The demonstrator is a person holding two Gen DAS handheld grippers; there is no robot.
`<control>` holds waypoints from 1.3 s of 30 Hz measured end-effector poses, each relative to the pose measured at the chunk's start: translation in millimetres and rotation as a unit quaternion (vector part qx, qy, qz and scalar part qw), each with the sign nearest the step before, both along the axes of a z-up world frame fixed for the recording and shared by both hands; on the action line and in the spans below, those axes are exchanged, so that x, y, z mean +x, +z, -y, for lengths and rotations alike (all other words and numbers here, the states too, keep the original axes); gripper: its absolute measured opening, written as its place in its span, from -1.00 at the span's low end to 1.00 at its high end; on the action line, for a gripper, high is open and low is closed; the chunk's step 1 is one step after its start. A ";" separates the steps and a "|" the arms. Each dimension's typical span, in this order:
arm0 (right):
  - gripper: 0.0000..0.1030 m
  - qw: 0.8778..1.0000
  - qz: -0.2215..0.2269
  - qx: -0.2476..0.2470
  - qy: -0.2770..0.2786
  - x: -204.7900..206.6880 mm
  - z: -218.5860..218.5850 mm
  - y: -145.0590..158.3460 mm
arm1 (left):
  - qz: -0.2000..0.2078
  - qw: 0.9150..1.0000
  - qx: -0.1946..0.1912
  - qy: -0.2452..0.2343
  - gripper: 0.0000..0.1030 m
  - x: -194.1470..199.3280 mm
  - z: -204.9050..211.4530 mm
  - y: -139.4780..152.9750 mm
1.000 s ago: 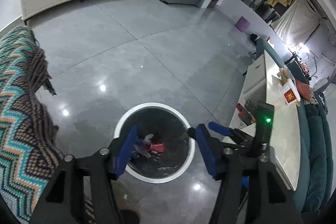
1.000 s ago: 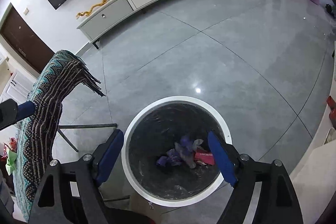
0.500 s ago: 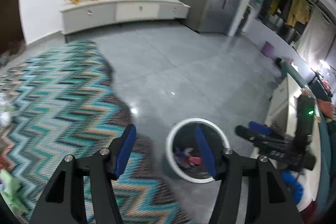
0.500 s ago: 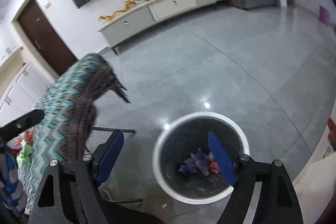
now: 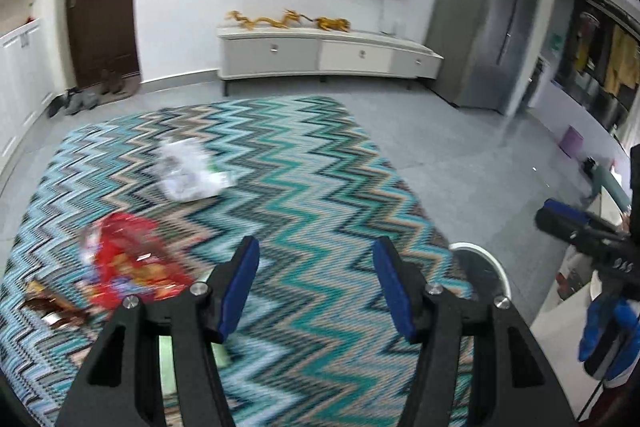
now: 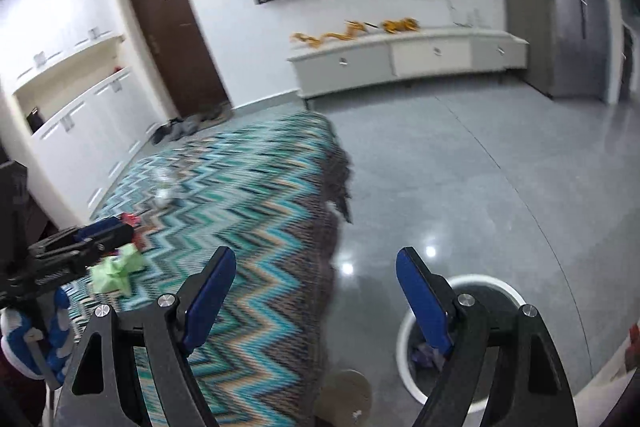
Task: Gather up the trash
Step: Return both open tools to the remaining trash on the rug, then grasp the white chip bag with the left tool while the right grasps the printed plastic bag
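hovering wide and empty: left gripper (image 5: 316,283) over zigzag cloth (image 5: 304,187), red wrapper (image 5: 128,267) lower left; right gripper (image 6: 316,295) likewise, white bin (image 6: 404,339) lower right.

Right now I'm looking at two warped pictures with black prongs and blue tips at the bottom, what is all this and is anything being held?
Those prongs are two hand-held grippers, one in each of a person's hands, each carrying a wide-angle camera that looks out along its fingers. One picture comes from the left gripper, the other from the right gripper. Both stand open and hold nothing.

Below them lies a zigzag cloth with trash on it: a red wrapper, a clear plastic bag, a brown wrapper and crumpled green paper. To the right, on the grey floor, stands the white-rimmed trash bin with some scraps already inside.
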State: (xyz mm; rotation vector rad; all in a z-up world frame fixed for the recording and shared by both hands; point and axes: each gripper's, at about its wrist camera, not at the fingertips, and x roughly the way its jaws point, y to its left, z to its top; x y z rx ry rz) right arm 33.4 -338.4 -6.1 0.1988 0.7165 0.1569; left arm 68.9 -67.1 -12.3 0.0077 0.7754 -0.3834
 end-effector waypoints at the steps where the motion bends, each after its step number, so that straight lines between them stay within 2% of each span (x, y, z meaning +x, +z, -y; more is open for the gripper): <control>1: 0.58 1.000 0.003 -0.003 0.008 2.2 -9.6 3.2 | 0.002 1.000 -0.001 0.008 0.11 -0.4 -12.1 -0.6; 10: 0.58 0.998 0.003 -0.024 0.060 27.6 -74.7 7.0 | 0.021 0.998 0.009 0.063 0.11 -11.4 -105.9 -2.7; 15: 0.58 0.995 -0.006 -0.029 0.092 50.9 -106.4 1.0 | 0.011 0.995 0.031 0.096 0.10 2.9 -152.4 -12.7; 20: 0.57 0.992 -0.011 -0.027 0.123 74.8 -134.3 -4.0 | -0.017 0.994 0.049 0.097 0.10 29.4 -180.3 -25.0; 24: 0.49 0.988 -0.022 -0.028 0.152 103.1 -160.5 -11.6 | -0.038 0.994 0.058 0.085 0.10 53.3 -190.5 -36.4; 27: 0.48 0.984 -0.033 -0.026 0.172 127.8 -179.4 -21.1 | -0.056 0.996 0.055 0.052 0.10 69.7 -189.6 -43.0; 34: 0.44 0.976 -0.057 -0.020 0.209 189.7 -220.4 -46.6 | -0.069 0.993 0.100 -0.008 0.10 103.3 -167.0 -59.2; 39: 0.33 0.974 -0.076 -0.002 0.214 223.8 -235.4 -66.7 | -0.084 0.991 0.107 -0.017 0.09 121.0 -159.1 -74.2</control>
